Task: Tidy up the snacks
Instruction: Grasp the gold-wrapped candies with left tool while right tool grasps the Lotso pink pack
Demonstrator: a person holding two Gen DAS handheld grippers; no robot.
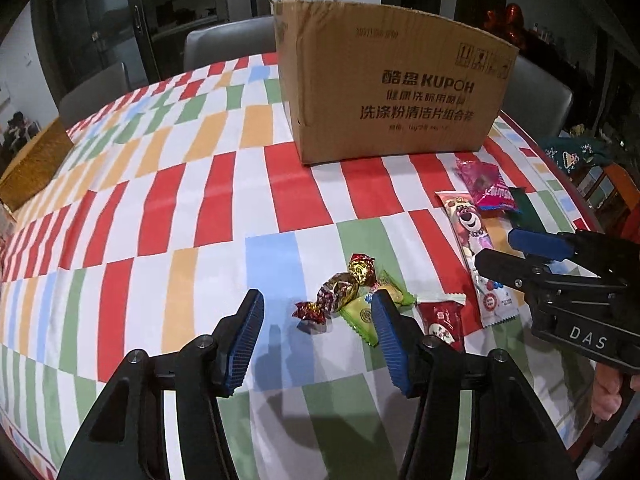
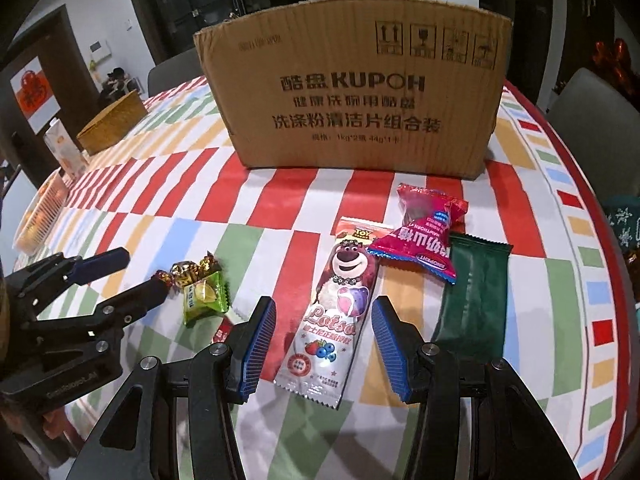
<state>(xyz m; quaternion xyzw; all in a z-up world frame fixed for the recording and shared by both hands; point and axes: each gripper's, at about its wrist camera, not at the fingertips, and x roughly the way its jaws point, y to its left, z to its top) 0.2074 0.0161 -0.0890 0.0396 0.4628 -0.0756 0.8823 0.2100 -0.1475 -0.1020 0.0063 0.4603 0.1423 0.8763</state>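
Observation:
Small snacks lie on the checked tablecloth in front of a brown cardboard box (image 1: 392,92) (image 2: 352,96). My left gripper (image 1: 318,304) hangs open over two foil-wrapped candies (image 1: 340,288) and a green packet (image 1: 360,312); a red packet (image 1: 440,320) lies just right of it. My right gripper (image 2: 324,308) is open too, its blue pads either side of a long bear-print pack (image 2: 336,304) without touching it. A pink pack (image 2: 424,236) and a dark green bar (image 2: 472,292) lie beside that. Each gripper shows in the other's view: right gripper (image 1: 496,256), left gripper (image 2: 132,276).
A golden woven box (image 1: 32,164) (image 2: 112,120) sits at the table's far left, with an orange-and-white carton (image 2: 60,144) near it. Grey chairs (image 1: 228,40) stand behind the table. The red-bordered table edge (image 2: 560,160) curves down the right side.

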